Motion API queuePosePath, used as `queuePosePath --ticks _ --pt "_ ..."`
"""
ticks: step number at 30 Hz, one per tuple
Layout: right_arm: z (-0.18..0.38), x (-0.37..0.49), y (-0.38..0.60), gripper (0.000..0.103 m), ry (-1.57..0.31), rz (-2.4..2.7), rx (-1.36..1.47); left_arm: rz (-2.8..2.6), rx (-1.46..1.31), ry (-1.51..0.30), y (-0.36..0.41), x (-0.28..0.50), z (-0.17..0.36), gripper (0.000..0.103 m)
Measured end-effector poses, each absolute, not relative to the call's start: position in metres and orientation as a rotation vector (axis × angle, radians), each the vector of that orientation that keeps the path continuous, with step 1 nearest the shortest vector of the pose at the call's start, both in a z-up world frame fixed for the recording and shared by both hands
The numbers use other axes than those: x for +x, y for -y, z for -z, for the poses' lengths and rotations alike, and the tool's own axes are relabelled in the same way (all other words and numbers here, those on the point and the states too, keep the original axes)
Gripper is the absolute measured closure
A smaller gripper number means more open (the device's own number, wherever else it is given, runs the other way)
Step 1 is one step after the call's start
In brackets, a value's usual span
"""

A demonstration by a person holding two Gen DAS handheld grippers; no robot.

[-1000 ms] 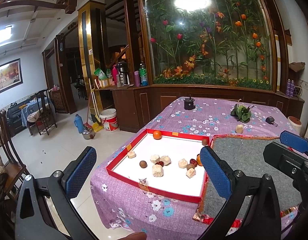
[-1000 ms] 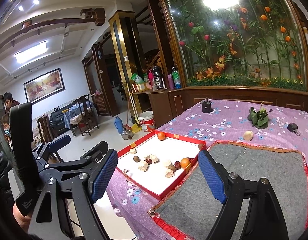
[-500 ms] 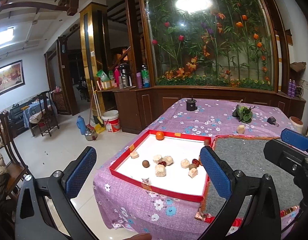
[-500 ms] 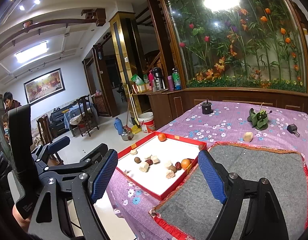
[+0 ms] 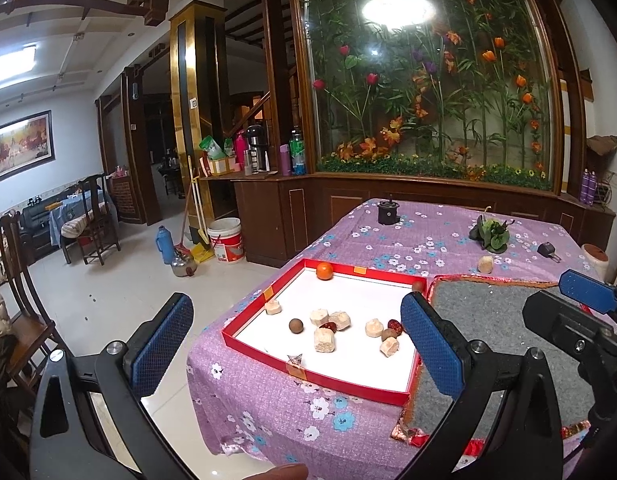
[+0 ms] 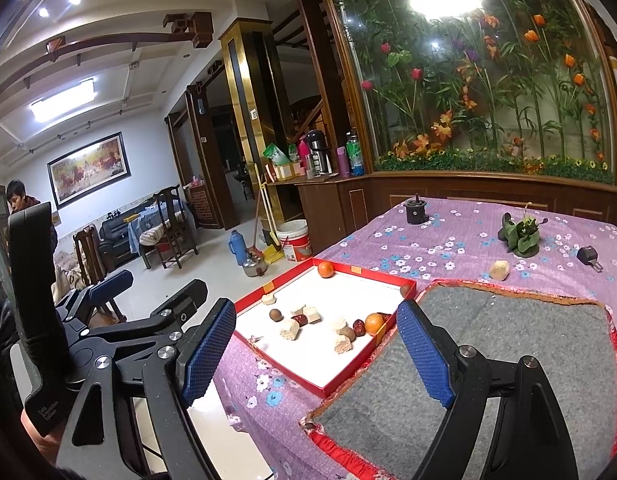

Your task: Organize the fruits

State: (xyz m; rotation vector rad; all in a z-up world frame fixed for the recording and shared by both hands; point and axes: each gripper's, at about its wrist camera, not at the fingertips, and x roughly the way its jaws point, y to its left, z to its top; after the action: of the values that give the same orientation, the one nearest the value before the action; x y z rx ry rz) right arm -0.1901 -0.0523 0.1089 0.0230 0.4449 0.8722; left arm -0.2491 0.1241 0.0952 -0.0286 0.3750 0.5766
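Both yours spread wide, empty: left hand-held gripper (image 5: 296,344), right hand-held gripper (image 6: 316,354). Orange (image 6: 374,323) in red tray (image 6: 286,276): light, round, rolls; pinch across its middle.

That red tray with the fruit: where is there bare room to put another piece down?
In the red-rimmed white tray, the near right corner and the far middle behind the pale chunks are bare. The centre cluster is crowded. The grey felt mat beside it is bare.

Matt purple flowered tablecloth (image 5: 424,240), rough grey felt mat (image 6: 508,344) edged in shiny red trim, smooth white-floored red cardboard tray (image 5: 264,300), glossy orange (image 5: 324,271), textured blue rubber pads (image 6: 206,350) on matt black plastic, glossy pale floor tiles (image 5: 120,280), polished dark wood cabinet (image 5: 276,220)
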Motion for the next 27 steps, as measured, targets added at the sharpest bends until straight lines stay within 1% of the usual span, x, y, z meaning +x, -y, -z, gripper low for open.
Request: queuePosePath --ticks 21,27 --pt "-0.1047 -0.1870 0.0499 0.019 -0.454 -0.873 0.032 -0.570 -0.035 -0.447 -0.1251 -0.2443 -0.0918 0.000" --pt "-0.1062 -0.1870 0.0503 0.019 -0.449 -0.871 0.034 -0.542 -0.021 -0.438 -0.1201 -0.2453 -0.0922 0.000"
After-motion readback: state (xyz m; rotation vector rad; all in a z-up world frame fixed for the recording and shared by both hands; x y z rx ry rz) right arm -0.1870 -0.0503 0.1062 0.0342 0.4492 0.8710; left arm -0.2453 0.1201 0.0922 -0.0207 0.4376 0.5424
